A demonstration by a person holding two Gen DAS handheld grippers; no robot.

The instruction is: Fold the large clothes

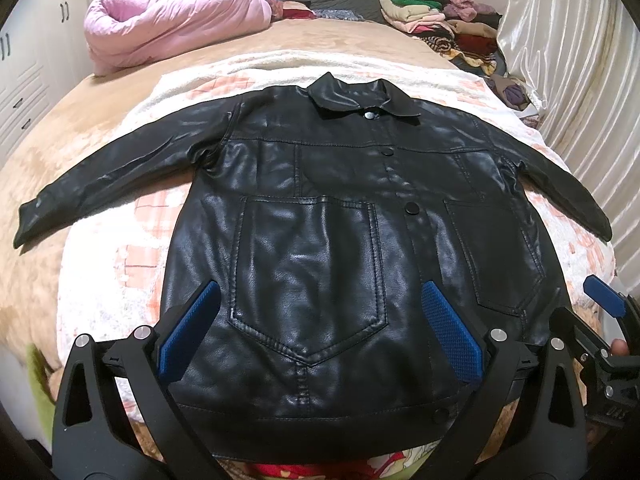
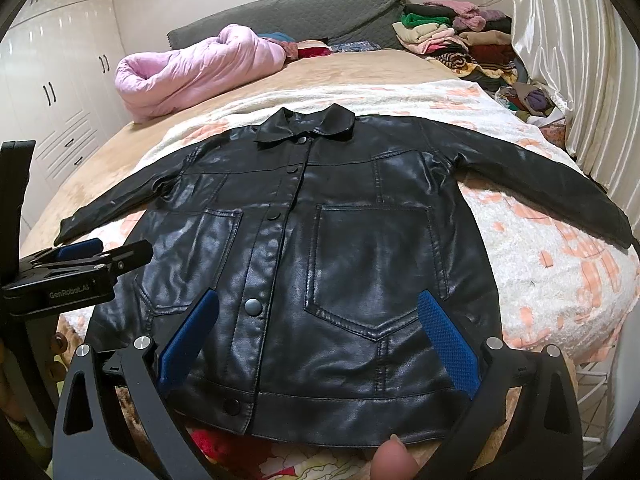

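A black leather jacket (image 1: pixel 320 216) lies flat, front up and buttoned, on a white blanket with both sleeves spread out; it also shows in the right wrist view (image 2: pixel 340 240). My left gripper (image 1: pixel 320 332) is open and empty, held just above the jacket's lower left pocket near the hem. My right gripper (image 2: pixel 320 340) is open and empty above the lower hem, right of the button line. The right gripper's blue finger (image 1: pixel 604 296) shows at the left wrist view's right edge. The left gripper (image 2: pixel 80 260) shows at the right wrist view's left edge.
The white and pink patterned blanket (image 1: pixel 132 248) covers a tan bed (image 1: pixel 48 152). A rolled pink quilt (image 1: pixel 172 20) lies at the head end. A pile of folded clothes (image 1: pixel 440 20) sits back right beside a curtain (image 1: pixel 580 80). White wardrobes (image 2: pixel 60 80) stand on the left.
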